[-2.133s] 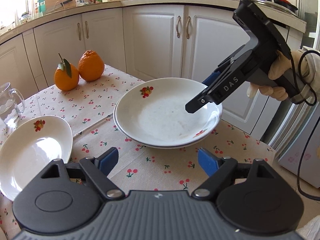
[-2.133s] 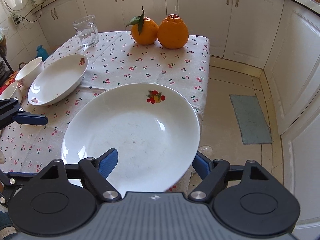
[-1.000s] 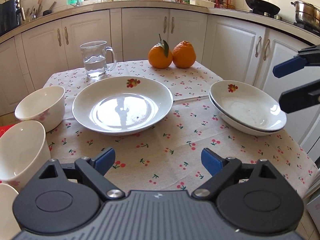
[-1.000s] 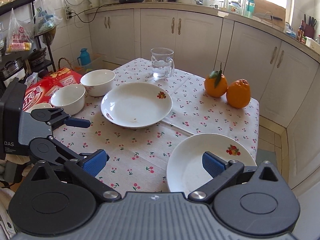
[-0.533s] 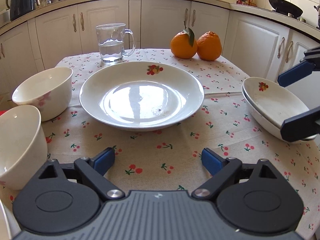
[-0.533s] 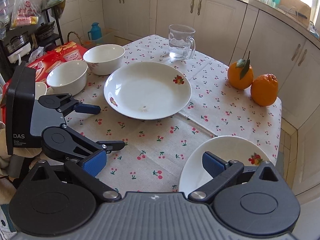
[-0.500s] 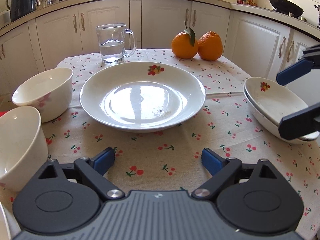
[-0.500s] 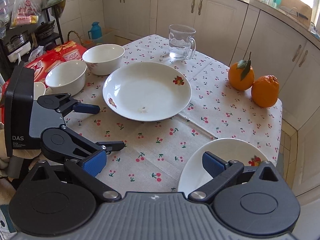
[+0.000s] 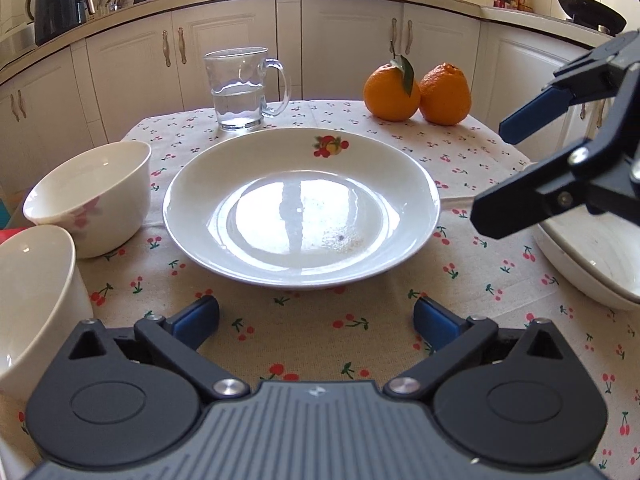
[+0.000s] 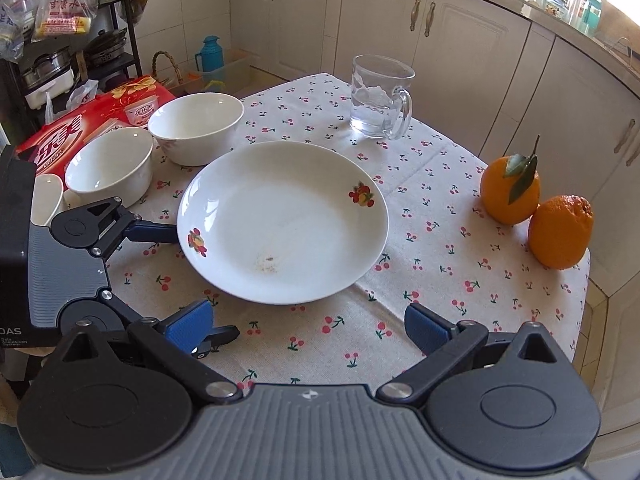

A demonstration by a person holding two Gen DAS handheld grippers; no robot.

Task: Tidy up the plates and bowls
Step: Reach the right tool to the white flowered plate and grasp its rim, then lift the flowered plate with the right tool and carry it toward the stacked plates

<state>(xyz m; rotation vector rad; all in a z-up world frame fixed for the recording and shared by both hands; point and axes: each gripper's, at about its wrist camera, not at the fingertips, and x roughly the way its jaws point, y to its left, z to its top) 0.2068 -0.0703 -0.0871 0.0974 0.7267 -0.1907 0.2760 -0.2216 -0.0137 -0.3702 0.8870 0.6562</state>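
Approaching shallow plate (image 9: pixel 300 208) lying mid-counter (image 9: pixel 460 152); left tongs (image 9: pixel 316 318) opening, right tongs (image 10: pixel 308 326) spread, both empty. Likely glazed, slippery, breakable: gripping at rim.

My left gripper (image 9: pixel 316 318) is opening, nothing in it, just short of the big plate (image 9: pixel 301 206). Two bowls (image 9: pixel 90 196) left of the plate, stacked plates (image 9: pixel 592 256) right.

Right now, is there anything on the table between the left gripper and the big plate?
No, only bare cherry-print tablecloth separates the left gripper, whose jaws are opening with nothing between them, from the big plate, as the left wrist view shows.
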